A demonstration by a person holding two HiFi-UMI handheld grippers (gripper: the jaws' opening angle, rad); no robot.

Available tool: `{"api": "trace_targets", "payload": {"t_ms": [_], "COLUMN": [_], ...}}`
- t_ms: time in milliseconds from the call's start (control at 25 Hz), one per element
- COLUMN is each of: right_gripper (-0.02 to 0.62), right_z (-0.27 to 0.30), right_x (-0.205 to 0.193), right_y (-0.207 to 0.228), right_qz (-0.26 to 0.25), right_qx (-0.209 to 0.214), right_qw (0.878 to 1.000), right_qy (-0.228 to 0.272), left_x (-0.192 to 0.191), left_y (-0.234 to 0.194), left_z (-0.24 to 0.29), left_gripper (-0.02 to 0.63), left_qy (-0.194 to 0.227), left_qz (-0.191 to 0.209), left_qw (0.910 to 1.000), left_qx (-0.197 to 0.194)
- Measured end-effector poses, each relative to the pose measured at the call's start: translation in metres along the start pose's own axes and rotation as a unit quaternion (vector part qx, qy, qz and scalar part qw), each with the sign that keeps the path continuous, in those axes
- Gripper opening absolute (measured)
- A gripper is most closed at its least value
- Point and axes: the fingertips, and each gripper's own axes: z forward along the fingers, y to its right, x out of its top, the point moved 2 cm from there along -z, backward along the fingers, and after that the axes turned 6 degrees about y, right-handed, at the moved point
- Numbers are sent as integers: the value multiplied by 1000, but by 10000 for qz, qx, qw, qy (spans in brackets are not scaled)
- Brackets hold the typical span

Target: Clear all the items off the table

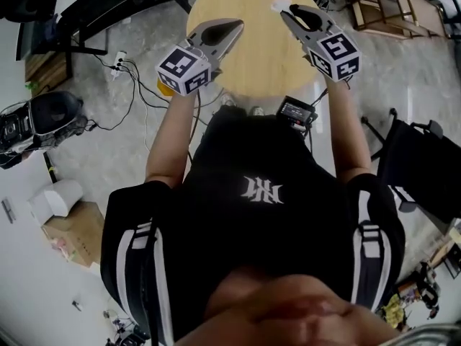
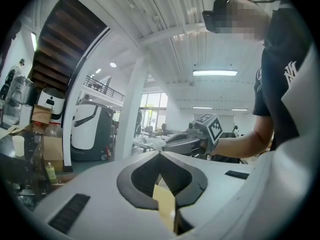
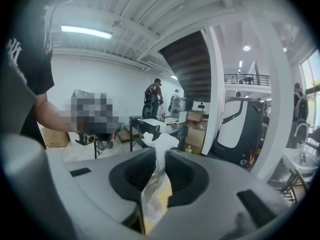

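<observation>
Jaws first: my right gripper point(image 3: 159, 153) pinches a white tissue point(image 3: 161, 139), up over the round table point(image 1: 259, 60), which looks bare. My left gripper point(image 2: 159, 154) is shut on nothing. I should hold tight and carry it off slowly.

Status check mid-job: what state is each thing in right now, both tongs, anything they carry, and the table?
left tongs: shut, tips together, nothing between them.
right tongs: shut on the white tissue.
white tissue: crumpled, pinched in the right tongs, held in the air.
round table: no items on the part of its top in view.
</observation>
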Motion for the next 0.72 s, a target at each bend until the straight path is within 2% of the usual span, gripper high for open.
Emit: {"api": "trace_targets", "payload": {"t_ms": [240,440,720], "right_gripper": [64,60,60], "right_z": [-19,-27,-28], "right_x": [4,-4,0], "right_y": [-8,-15,-23], "right_qz": [39,106,108], "right_qx": [201,325,259], "right_qw": [9995,9991,9992], "right_qy": [226,268,269], "left_x": [-11,-17,-12], "left_y": [12,26,17], "left_z": [-4,-7,-11], "left_gripper": [12,12,12], "left_qy": [-180,-298,-208], "left_qz": [-95,-119,-88], "left_qw": [9994,9989,9993], "left_qx": [282,331,282]}}
